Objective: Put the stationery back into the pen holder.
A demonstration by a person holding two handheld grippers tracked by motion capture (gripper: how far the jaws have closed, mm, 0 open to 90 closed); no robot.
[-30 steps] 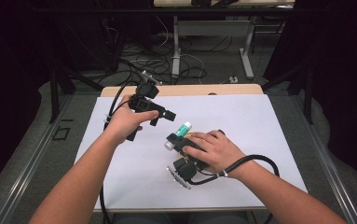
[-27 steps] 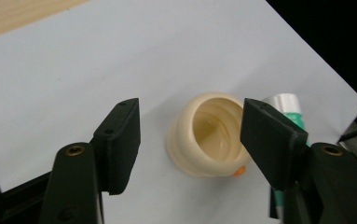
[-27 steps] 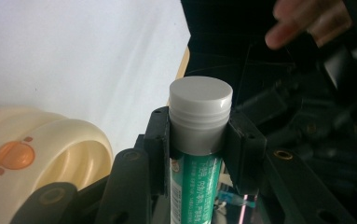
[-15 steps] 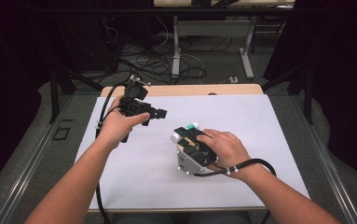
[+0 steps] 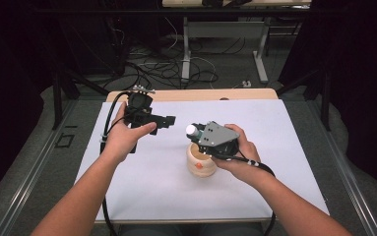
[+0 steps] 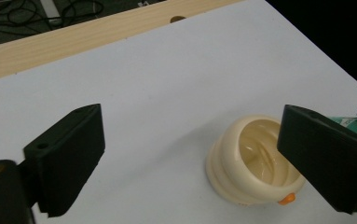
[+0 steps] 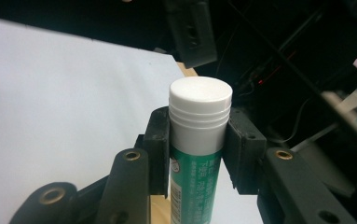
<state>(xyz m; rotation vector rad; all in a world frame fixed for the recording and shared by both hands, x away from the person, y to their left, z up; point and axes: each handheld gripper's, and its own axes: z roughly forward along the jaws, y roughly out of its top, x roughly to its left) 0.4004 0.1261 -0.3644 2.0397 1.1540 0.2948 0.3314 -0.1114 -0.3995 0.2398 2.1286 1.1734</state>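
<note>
A glue stick (image 7: 198,121) with a green body and a white cap is clamped upright between the pads of my right gripper (image 7: 198,140), which is shut on it. In the high view the right gripper (image 5: 196,132) hovers just above a cream cup (image 5: 200,162) with an orange dot, standing on the white mat. My left gripper (image 5: 169,119) is held up at the left, pointing right toward the cup (image 6: 255,158). Its jaws have just been opening and now stand wide with nothing between them (image 6: 190,126). The glue stick's green label (image 6: 353,123) peeks in at the right edge.
The white mat (image 5: 274,123) covers most of the wooden table, whose far edge (image 5: 191,94) shows a small hole (image 6: 178,19). Behind the table lie cables (image 5: 176,69) and metal legs on the floor. Black cables trail from both grippers.
My right hand has lifted the glue stick off the mat and carried it up and right; the cream cup now shows beneath it. The left gripper drifted left and its jaws spread.
</note>
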